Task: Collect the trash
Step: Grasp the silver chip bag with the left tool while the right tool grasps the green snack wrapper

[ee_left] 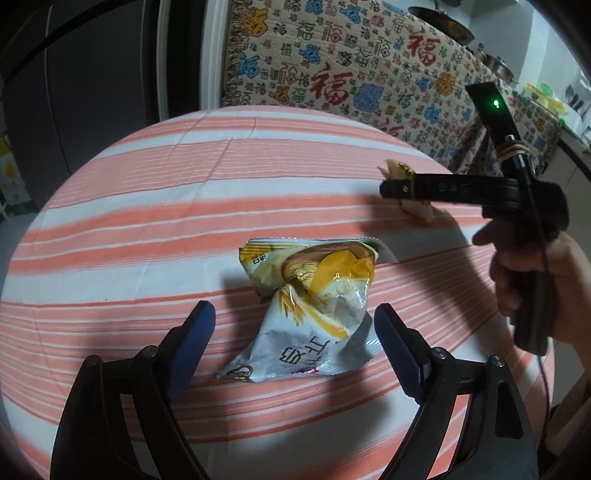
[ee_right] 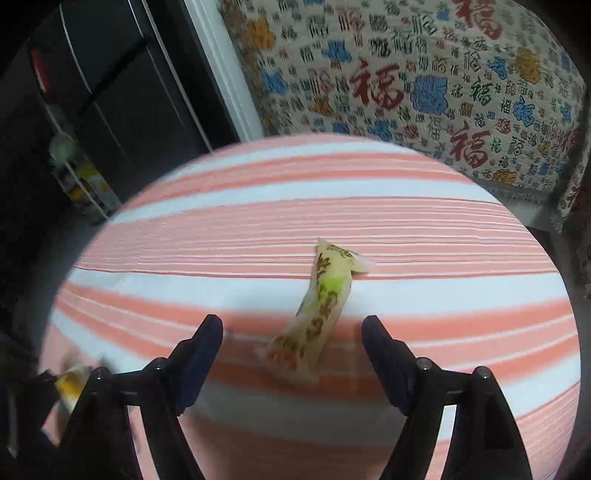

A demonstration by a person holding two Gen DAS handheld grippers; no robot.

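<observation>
A crumpled white and yellow snack bag (ee_left: 314,306) lies on the striped tablecloth (ee_left: 147,206). My left gripper (ee_left: 295,317) is open, its fingers standing either side of the bag's lower half without touching it. A narrow yellow-green wrapper (ee_right: 321,306) lies on the cloth in the right wrist view. My right gripper (ee_right: 291,332) is open, one finger on each side of that wrapper's near end, clear of it. In the left wrist view the right gripper's black body, held by a hand (ee_left: 539,280), covers most of that wrapper (ee_left: 400,170).
A cloth printed with Chinese characters (ee_left: 351,74) drapes furniture behind the table. Dark cabinet doors (ee_left: 92,92) stand at the left. Pans (ee_left: 443,22) sit on the draped surface at the back right. The snack bag's corner (ee_right: 74,380) shows at the right wrist view's lower left.
</observation>
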